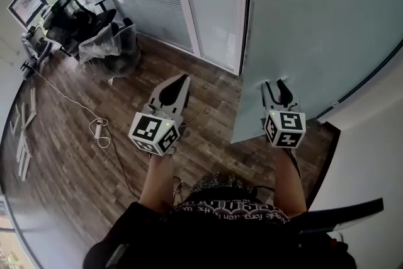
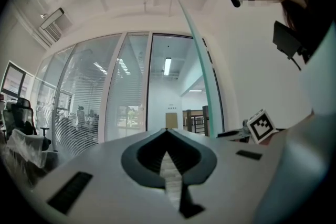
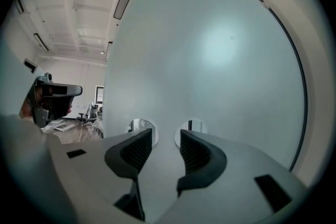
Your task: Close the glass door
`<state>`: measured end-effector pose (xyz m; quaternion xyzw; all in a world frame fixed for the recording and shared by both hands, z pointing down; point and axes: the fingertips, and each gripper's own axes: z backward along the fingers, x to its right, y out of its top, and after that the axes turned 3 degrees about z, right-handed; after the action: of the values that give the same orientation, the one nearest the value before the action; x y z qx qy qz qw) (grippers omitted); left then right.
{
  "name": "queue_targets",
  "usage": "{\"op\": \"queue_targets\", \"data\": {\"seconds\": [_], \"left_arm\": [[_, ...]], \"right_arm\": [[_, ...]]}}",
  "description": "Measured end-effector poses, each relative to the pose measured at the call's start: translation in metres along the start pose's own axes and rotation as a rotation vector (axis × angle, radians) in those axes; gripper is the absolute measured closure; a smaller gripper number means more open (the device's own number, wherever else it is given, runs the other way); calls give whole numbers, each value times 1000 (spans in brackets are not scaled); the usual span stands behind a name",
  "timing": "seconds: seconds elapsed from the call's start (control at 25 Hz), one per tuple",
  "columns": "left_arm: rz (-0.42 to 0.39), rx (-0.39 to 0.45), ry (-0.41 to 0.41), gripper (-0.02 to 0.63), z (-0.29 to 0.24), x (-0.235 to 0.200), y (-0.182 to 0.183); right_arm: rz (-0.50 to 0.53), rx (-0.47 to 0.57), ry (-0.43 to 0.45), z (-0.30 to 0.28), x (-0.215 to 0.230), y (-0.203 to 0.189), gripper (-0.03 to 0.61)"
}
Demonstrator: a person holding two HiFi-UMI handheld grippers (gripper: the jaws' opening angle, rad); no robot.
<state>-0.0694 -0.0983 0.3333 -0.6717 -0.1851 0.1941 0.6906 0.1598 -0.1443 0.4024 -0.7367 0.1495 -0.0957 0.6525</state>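
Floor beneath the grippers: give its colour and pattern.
The floor is brown wood planking, best seen in the head view.

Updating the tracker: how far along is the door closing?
Done: nothing yet; the door stands ajar. In hand: right tongs open, facing it close up, gripping nothing; left tongs shut, empty, aimed at the doorway. Left: swing the door fully shut.
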Motion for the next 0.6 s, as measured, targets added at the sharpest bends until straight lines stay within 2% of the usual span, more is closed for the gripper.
{"op": "queue_targets", "data": {"seconds": [0.16, 0.6], "left_arm": [[-6, -4, 32, 612, 4, -4, 0], [-9, -6, 105, 612, 18, -10, -9]], "right_arm": [[-5, 7, -10, -8, 1, 6, 449], [-2, 30, -14, -26, 3, 8, 453]]}}
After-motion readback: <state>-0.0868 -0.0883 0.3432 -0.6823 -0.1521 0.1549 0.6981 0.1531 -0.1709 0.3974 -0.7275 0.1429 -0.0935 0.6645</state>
